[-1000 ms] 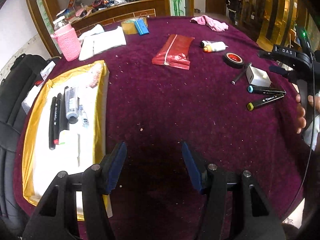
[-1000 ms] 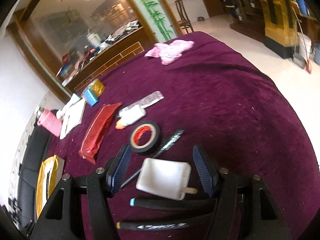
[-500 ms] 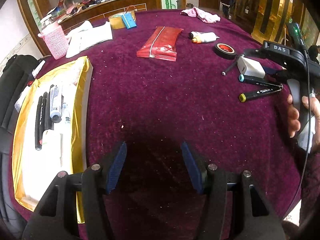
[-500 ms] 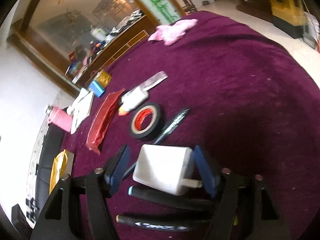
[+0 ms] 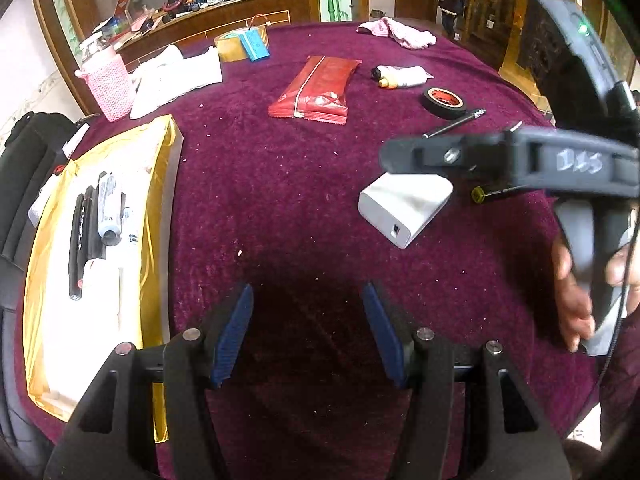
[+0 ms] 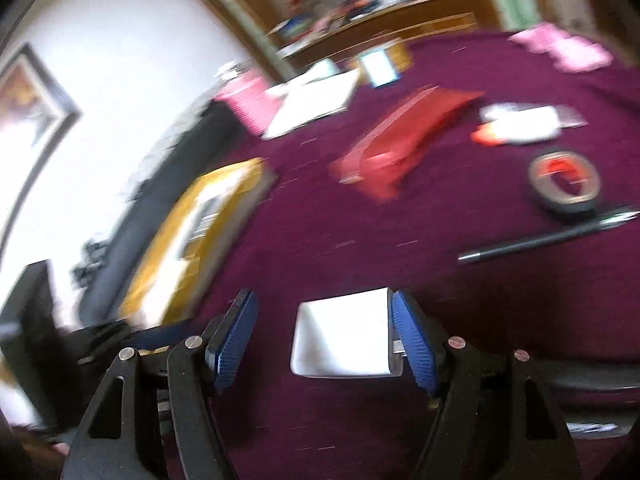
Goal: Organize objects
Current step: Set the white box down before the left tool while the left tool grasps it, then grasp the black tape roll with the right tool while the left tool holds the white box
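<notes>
A white charger block [image 5: 404, 208] lies on the purple tablecloth [image 5: 280, 184] at mid right. My right gripper [image 6: 324, 336] stands over it with jaws open; the block [image 6: 344, 336] touches the right pad and a gap shows on the left. My left gripper [image 5: 308, 332] is open and empty above the cloth near the front edge. A gold-rimmed white tray [image 5: 156, 168] at the left holds black markers [image 5: 78, 240] and a tube. The right wrist view is motion-blurred.
A red packet [image 5: 316, 88], a black tape roll [image 5: 442, 102], a thin black pen [image 5: 456, 122], a white tube [image 5: 402, 77] and a pink cloth [image 5: 396, 32] lie further back. A pink woven holder [image 5: 112, 84] and white papers [image 5: 176, 76] sit at the back left.
My right gripper has swung left toward the tray side, and the white charger block has shifted left with it, away from the markers. My left gripper has barely moved.
</notes>
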A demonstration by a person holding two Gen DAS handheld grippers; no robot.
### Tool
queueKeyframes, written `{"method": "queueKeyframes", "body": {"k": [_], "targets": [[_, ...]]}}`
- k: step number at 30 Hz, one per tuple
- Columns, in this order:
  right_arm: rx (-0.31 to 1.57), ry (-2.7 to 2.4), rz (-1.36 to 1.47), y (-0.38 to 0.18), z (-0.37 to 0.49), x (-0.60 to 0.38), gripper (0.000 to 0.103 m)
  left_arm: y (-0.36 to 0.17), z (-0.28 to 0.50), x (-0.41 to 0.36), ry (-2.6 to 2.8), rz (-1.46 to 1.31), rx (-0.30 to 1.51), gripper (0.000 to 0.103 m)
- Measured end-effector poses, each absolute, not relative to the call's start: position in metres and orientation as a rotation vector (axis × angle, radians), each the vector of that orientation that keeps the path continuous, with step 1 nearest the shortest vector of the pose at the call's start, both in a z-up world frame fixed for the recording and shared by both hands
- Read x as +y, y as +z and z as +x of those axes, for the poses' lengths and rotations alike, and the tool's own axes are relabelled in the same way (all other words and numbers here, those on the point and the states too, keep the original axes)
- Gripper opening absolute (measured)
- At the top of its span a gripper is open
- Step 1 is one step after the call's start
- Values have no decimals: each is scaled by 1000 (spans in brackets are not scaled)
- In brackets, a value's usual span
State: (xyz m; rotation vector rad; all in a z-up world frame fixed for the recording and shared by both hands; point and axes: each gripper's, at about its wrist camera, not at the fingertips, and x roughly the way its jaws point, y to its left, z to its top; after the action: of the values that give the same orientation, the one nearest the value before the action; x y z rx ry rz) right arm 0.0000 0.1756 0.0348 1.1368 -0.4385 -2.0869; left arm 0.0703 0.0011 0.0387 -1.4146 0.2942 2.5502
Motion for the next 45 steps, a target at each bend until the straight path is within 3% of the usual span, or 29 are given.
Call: {"method": "queueKeyframes", "body": {"k": [6, 16, 21, 26, 31, 39, 45], "targets": [[-668, -2272, 1102, 33, -5, 231, 66, 41, 64, -3, 2408, -1352, 164, 57], [-1027, -2420, 995, 38, -10, 309, 73, 32, 31, 57, 2262, -1207, 491, 56], [-1018, -2460, 986, 40, -11, 314, 73, 14, 15, 81, 2196, -1223, 586, 60], [-1009, -2485, 1010, 38, -7, 320, 73, 13, 6, 85, 2189, -1219, 521, 61], [-998, -2511, 1045, 34, -5, 323, 73, 13, 2, 75, 2207, -1241, 399, 50], [-1001, -2543, 1065, 30, -3, 328, 73, 15, -4, 62, 2262, -1261, 344, 47], [-762, -2640, 1110, 52, -14, 304, 73, 28, -9, 39, 2303, -1279, 235, 44]]}}
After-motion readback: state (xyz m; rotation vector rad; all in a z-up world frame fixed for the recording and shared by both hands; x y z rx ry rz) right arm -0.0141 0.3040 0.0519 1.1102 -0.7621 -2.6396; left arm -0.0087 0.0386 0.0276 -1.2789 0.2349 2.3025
